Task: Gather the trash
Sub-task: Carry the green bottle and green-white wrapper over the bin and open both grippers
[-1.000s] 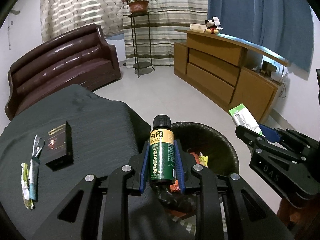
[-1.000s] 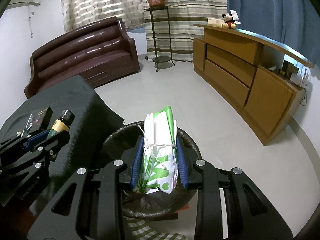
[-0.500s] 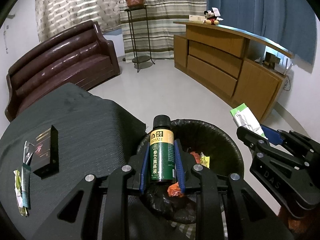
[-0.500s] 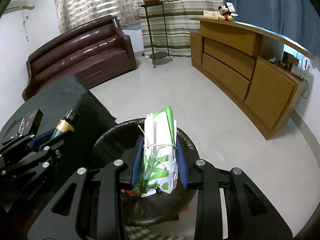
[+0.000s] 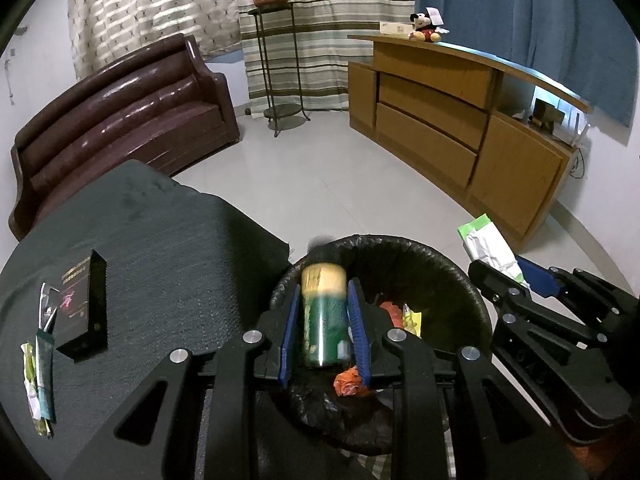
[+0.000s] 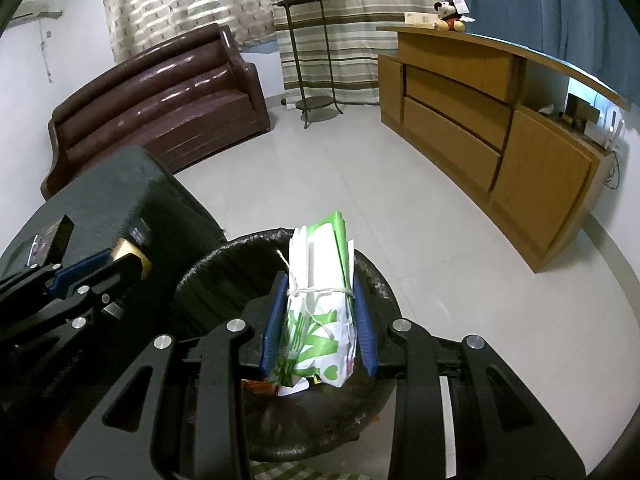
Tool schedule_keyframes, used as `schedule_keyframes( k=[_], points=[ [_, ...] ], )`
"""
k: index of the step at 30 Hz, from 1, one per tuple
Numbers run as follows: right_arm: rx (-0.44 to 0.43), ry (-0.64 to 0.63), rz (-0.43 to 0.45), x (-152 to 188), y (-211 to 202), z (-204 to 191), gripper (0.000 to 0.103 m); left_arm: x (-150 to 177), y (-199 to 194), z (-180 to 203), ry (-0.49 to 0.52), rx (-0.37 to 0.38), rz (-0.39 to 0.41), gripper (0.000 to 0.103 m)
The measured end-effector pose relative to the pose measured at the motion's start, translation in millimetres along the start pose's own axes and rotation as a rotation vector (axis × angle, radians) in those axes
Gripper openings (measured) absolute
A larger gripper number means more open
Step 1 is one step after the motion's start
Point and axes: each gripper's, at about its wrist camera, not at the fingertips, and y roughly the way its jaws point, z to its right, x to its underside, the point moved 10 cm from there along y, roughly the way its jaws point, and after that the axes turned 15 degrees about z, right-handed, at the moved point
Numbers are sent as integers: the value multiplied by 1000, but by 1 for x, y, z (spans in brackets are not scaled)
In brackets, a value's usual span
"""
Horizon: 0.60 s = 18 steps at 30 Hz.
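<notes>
A: Left wrist view first. What room do I have?

B: My left gripper (image 5: 323, 322) sits over the near rim of the round bin lined with a black plastic bag (image 5: 472, 280). The edge of the table draped in dark cloth (image 5: 160, 248) lies just beside the bin on the left; pale tiled floor (image 5: 320, 176) is open beyond.

A: And the grip?

B: The blue pads have parted. The small green bottle with a gold label and black cap (image 5: 324, 320) is motion-blurred between them, so I judge it released above the bin mouth. Orange and yellow scraps lie inside.

A: Right wrist view?

B: My right gripper (image 6: 318, 322) is clenched on the folded green-and-white paper bag tied with white string (image 6: 320, 304), upright over the bin, whose rim (image 6: 376, 280) curves just behind it. The floor (image 6: 400, 208) is open ahead, up to the wooden sideboard (image 6: 480, 120).
</notes>
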Motion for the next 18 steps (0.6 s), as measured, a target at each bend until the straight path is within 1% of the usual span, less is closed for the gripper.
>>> schedule_keyframes(
  k=[2,4,5,6,11,18],
  points=[
    [-2,6,-3,1,1,0,33,0,0,0,-2,-2,1,34],
    [-1,12,-7,2,2,1,34,-1,0,0,-4,-1,2,35],
    [2,14,-7,2,2,2,41,-1,1,1,-3,-2,1,37],
    [5,16,-4,2,2,2,42,-1,0,1,-4,-2,2,38],
    [7,17,-3,1,0,2,43,-2,-1,3,-2,-7,19,50],
    [7,20,-11,1,-1,2,48,-4,-8,-5,-21,-17,27,54]
  ],
)
